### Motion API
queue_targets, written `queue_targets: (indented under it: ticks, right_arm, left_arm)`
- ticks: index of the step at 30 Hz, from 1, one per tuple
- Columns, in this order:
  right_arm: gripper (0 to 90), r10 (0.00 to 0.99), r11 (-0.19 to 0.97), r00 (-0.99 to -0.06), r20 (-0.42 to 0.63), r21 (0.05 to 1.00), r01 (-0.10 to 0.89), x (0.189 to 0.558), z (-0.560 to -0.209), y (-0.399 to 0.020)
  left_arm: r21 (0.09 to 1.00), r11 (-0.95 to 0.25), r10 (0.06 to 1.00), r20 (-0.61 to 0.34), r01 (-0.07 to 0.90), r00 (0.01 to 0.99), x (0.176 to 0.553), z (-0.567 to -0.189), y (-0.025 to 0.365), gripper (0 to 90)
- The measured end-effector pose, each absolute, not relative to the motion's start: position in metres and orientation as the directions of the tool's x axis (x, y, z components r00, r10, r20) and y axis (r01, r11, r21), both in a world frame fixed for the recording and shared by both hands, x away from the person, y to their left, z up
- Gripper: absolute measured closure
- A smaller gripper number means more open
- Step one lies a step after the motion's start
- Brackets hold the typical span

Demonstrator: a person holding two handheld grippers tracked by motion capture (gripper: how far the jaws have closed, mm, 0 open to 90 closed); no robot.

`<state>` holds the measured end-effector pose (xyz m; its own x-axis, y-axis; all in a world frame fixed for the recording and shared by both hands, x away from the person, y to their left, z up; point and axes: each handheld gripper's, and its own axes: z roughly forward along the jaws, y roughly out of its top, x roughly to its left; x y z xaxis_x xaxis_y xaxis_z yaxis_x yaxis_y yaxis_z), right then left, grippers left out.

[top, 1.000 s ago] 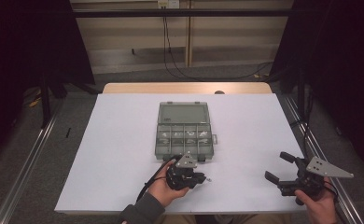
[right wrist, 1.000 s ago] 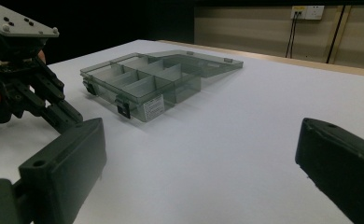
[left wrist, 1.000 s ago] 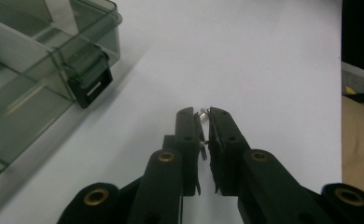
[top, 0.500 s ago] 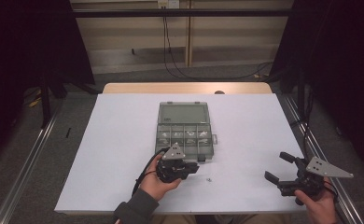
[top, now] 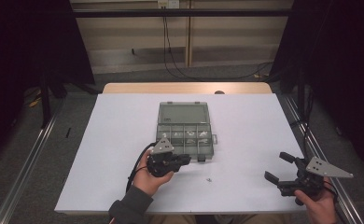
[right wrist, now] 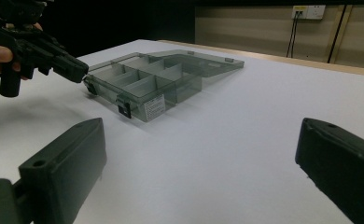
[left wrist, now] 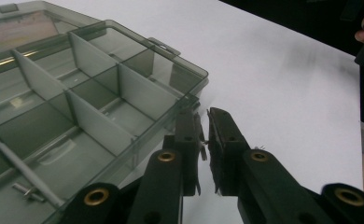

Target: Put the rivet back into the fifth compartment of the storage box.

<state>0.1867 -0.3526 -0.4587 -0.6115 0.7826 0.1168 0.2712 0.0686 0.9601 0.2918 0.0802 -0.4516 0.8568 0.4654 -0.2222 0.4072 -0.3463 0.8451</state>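
Beside the open box [top: 185, 131] on the bench [top: 245, 140], the left tool [left wrist: 203, 135] is pinching a tiny metal part [left wrist: 202, 140] while the right tool [top: 277, 168] is gaping wide.

The table [top: 245, 135] is white. The box [top: 185, 132] is see-through grey (with a small white label on its side). Both grippers, left gripper [top: 182, 161] and right gripper [top: 279, 168], are black with grey plates. The sleeve [top: 129, 209] is grey.
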Motion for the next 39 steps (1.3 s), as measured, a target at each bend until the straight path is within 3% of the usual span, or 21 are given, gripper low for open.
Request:
queue_targets:
  ticks: [39]
  right_arm:
    - [1.9, 0.781, 0.068, -0.613, 0.118, 0.96, 0.272, 0.186, -0.458, -0.352]
  left_arm:
    - [0.866, -0.243, 0.623, -0.207, 0.438, 0.754, 0.313, -0.453, 0.119, 82.6]
